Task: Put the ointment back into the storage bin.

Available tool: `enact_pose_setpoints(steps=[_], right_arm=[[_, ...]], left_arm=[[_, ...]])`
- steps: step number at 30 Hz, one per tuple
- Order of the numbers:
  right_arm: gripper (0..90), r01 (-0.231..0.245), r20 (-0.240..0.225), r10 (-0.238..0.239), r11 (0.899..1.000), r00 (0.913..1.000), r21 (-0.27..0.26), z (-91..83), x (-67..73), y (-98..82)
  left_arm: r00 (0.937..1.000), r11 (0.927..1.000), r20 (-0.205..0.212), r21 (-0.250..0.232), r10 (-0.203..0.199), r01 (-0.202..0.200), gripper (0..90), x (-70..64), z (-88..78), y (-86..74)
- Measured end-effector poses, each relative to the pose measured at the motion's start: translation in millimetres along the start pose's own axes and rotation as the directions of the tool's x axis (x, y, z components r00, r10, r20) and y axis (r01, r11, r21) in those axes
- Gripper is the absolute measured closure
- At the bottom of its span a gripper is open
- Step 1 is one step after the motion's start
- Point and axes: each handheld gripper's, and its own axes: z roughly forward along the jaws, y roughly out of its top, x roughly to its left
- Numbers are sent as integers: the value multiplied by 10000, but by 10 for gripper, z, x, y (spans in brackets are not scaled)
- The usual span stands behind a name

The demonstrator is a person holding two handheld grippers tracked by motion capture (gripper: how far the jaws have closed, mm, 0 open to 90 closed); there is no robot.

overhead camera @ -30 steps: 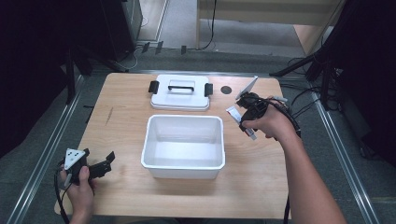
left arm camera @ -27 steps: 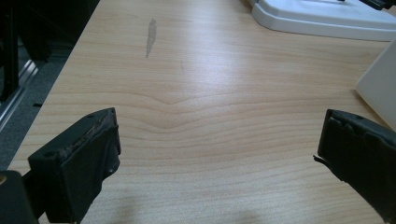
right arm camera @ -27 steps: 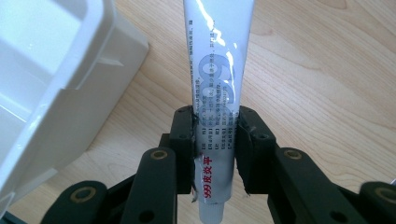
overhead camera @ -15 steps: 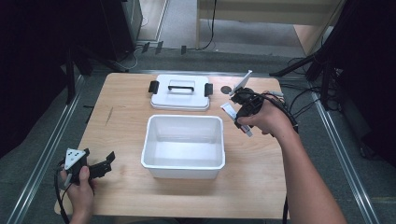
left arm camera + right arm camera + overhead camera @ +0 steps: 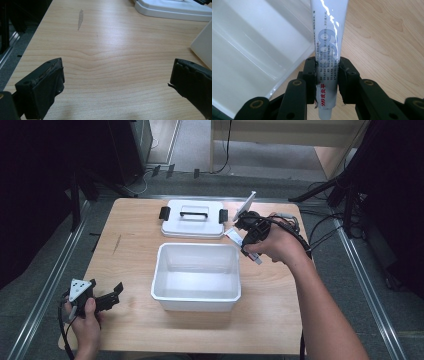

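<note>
**What the views left unseen**

In the right gripper view the tube ran off the top edge, its far end unseen, and its small print was too fine to read. The white bin was cropped at the left and top. In the left gripper view the lid was cut off along the top edge.

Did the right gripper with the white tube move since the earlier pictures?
Yes. The right gripper, shut on the white tube, has shifted left toward the lid, judged against the table's far edge.
</note>
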Motion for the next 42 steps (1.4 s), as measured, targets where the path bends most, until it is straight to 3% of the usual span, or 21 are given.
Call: enact_pose_setpoints(steps=[17,18,23,27,29,32,35,37,40,42], right_arm=[[715,1225,-510,-1231,9924,9911,-151,-22,333,103],[715,1470,-569,-1480,9889,9874,-204,-22,374,114],[715,1764,-780,-1781,9839,9809,-282,-15,446,133],[715,2208,-971,-2237,9745,9698,-398,-6,525,153],[715,2550,-1076,-2587,9658,9599,-472,7,569,155],[714,3413,-1163,-3461,9381,9310,-596,36,639,139],[714,4341,-1175,-4400,8979,8903,-728,66,698,121],[714,4925,-1147,-4995,8661,8587,-855,83,726,109],[714,5814,-1228,-5902,8072,7979,-1017,106,768,82],[714,6113,-1253,-6206,7841,7740,-1075,118,788,68]], left_arm=[[10000,10000,-8,-29,-47,47,0,0,2,-1],[10000,10000,-7,-33,-45,45,0,0,2,0],[10000,10000,9,-20,-47,47,0,2,1,0],[10000,10000,7,-23,-67,67,0,2,1,0],[10000,10000,24,-27,-67,68,0,4,2,0],[10000,10000,32,-25,-57,57,0,5,2,0],[10000,10000,22,-14,-57,57,0,4,1,1],[10000,10000,36,-30,-59,60,0,5,2,0],[10000,10000,36,-37,-69,69,0,5,3,0],[10000,10000,39,-33,-68,68,0,5,4,0]])
